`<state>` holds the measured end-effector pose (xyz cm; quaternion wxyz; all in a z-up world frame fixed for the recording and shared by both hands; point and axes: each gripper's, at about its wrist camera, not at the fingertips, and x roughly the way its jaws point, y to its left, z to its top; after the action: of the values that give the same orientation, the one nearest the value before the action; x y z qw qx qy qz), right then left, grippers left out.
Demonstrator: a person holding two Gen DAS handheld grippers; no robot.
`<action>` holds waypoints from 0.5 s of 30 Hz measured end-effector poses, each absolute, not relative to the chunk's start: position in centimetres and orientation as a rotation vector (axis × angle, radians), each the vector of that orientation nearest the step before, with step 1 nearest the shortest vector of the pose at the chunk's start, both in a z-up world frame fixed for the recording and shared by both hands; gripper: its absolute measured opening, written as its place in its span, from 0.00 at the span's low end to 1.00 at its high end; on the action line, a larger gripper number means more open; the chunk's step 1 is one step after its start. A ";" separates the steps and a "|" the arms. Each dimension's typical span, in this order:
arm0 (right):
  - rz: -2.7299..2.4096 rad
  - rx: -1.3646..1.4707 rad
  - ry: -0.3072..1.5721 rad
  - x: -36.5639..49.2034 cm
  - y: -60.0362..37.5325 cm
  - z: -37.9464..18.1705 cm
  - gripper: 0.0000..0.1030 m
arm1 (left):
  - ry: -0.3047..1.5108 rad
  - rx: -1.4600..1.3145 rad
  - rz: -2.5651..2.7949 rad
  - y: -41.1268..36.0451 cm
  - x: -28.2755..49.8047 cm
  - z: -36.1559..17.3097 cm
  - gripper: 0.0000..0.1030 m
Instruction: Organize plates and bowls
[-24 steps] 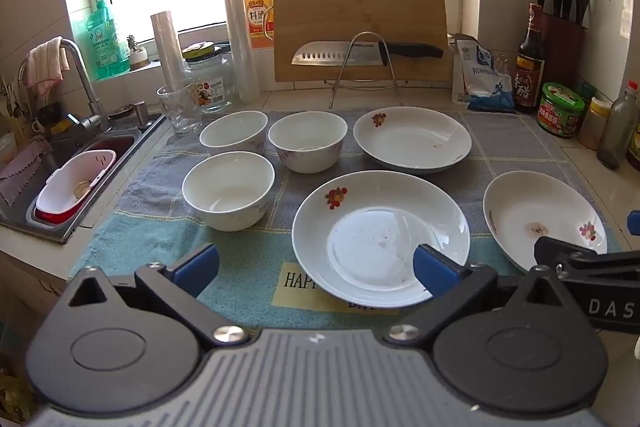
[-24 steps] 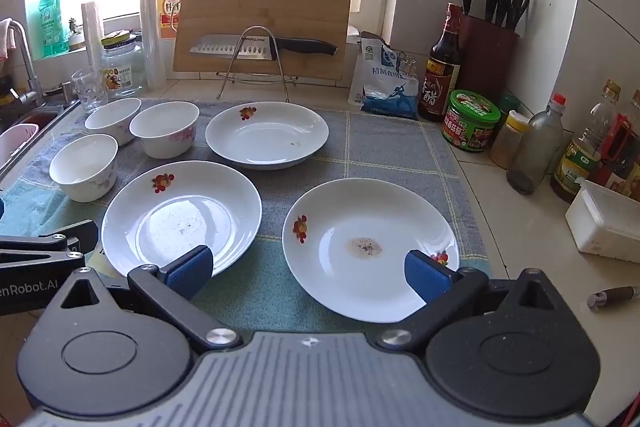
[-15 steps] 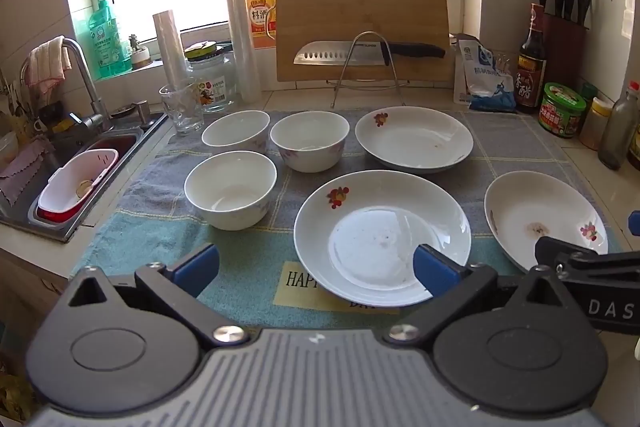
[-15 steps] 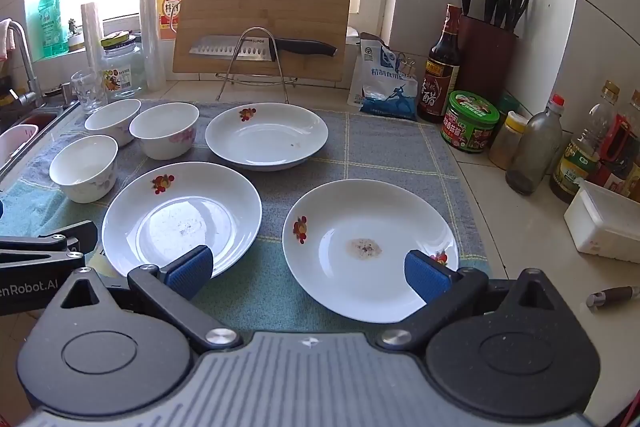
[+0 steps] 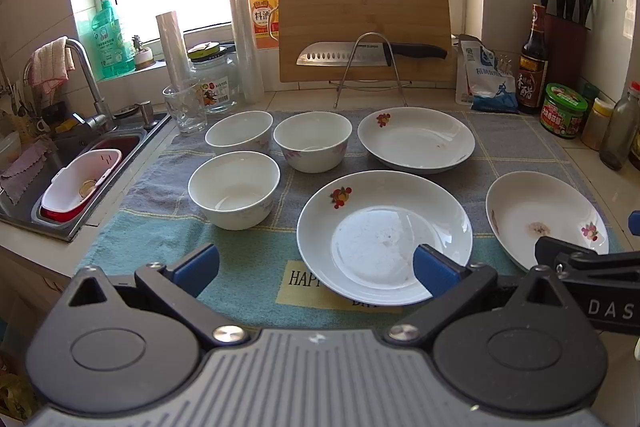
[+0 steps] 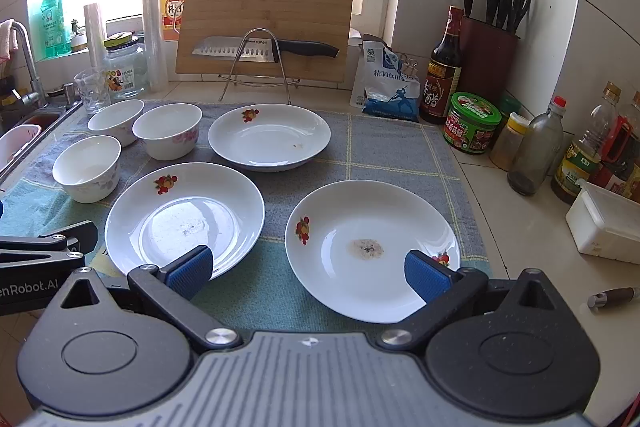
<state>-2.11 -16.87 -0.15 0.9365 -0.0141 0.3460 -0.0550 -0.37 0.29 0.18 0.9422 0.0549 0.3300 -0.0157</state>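
Blue-padded and spread wide, your left gripper (image 5: 316, 265) holds nothing and hangs over the near edge of the towel (image 5: 248, 255), its right pad above the rim of the near-middle plate (image 5: 384, 237). Your right gripper (image 6: 307, 269) is just as wide open and empty, straddling the near edge of the right plate (image 6: 372, 247), which carries a brownish smear in its well. Nothing looks organized yet: all three plates lie singly on the towel, the third plate (image 5: 416, 139) at the far side, and the three bowls sit apart from one another, the near bowl (image 5: 234, 189) at left, the far-left bowl (image 5: 239, 133) and the far-middle bowl (image 5: 313, 141) behind it. By the look of it, the whole job of stacking plates together and nesting bowls is still ahead. Around you, a drinking glass (image 5: 185, 105) stands just beyond the far-left bowl, the sink (image 5: 72, 167) lies to the left, and a knife (image 5: 370, 53) rests on a wire stand before the cutting board (image 5: 364, 23). On the right, jars and bottles crowd the counter; mind them when lifting the right plate.
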 end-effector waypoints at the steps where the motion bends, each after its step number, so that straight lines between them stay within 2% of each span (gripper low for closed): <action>1: -0.112 -0.029 0.707 -2.1 -16.9 -0.2 1.00 | 0.674 0.111 -0.032 0.3 -0.3 0.2 0.99; 15: -0.104 -0.024 0.699 -2.3 -17.1 0.0 1.00 | 0.677 0.110 -0.021 0.1 -0.4 0.3 0.99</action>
<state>-2.27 -17.05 0.04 0.9381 -0.0118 0.3423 -0.0509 -0.42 0.07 0.35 0.9417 0.0538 0.3319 -0.0103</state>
